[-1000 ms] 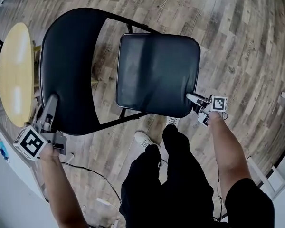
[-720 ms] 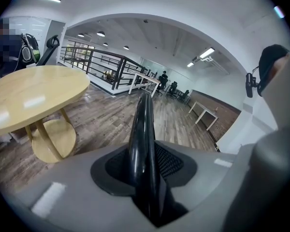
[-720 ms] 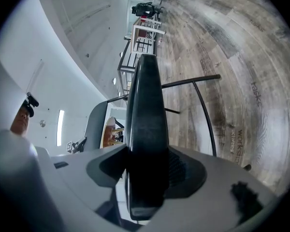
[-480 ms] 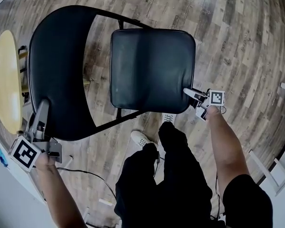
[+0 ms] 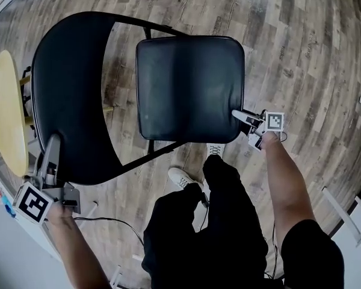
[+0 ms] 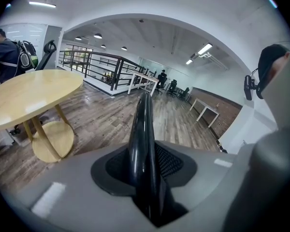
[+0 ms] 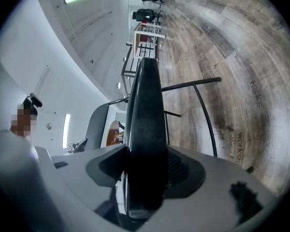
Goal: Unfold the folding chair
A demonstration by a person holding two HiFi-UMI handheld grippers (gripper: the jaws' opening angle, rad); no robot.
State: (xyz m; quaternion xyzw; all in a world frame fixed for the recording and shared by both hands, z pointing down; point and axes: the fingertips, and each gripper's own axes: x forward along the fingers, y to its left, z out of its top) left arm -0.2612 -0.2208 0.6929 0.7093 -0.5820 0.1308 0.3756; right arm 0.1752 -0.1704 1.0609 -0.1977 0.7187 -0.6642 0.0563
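While it stands on the wood floor [image 5: 301,53], folding chair [image 5: 66,65]: backrest [image 5: 75,119], near end clamped between left gripper [image 5: 50,146] jaws. Seat [image 5: 189,89], nearly level, lying rightward of it, near right corner clamped between right gripper [image 5: 238,115] jaws, so likely pressed down from there.

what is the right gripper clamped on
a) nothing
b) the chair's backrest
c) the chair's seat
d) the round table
c: the right gripper has the edge of the seat pinched between its jaws, while the left gripper is the one on the backrest.
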